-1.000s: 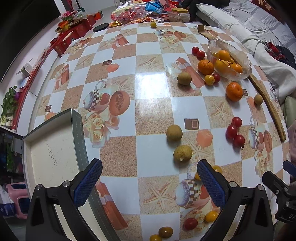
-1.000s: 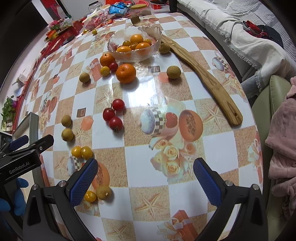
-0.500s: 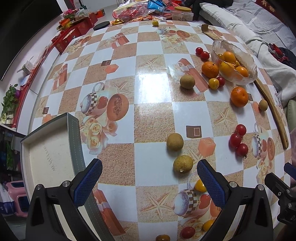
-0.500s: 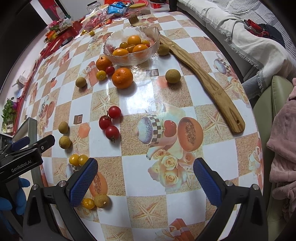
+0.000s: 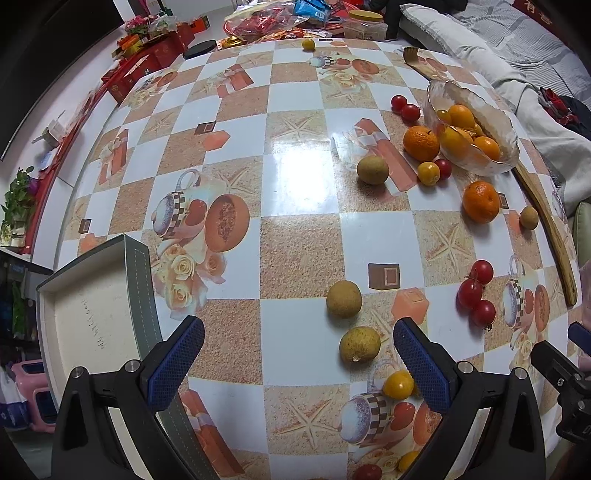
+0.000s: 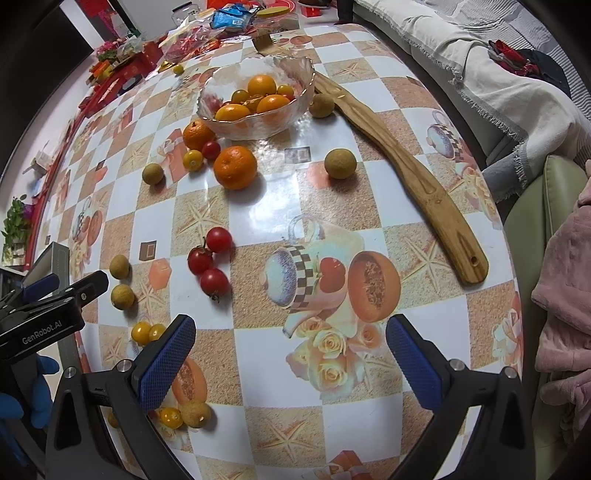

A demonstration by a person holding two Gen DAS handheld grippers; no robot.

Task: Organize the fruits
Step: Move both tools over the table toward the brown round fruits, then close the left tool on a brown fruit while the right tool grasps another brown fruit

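Note:
Fruit lies scattered on the patterned table. A glass bowl (image 5: 476, 127) (image 6: 255, 98) holds oranges. Two loose oranges (image 6: 235, 167), cherry tomatoes (image 5: 474, 291) (image 6: 208, 260), brown longans (image 5: 359, 344) (image 6: 122, 296) and small yellow fruits (image 5: 398, 384) (image 6: 147, 332) lie around it. My left gripper (image 5: 295, 360) is open and empty, low over the table, with the nearest longan just inside its right finger. My right gripper (image 6: 290, 356) is open and empty above the near table edge; the left gripper (image 6: 55, 299) shows at its left.
An open grey-rimmed white box (image 5: 92, 317) stands at the table's near left. A long wooden utensil (image 6: 406, 181) lies to the right of the bowl. Snack packets and red boxes (image 5: 280, 22) crowd the far edge. A sofa with blankets (image 6: 498, 88) is at the right.
Both grippers have moved forward over the table, so the fruit sits nearer in both views. Both jaws stay open. No fruit has moved.

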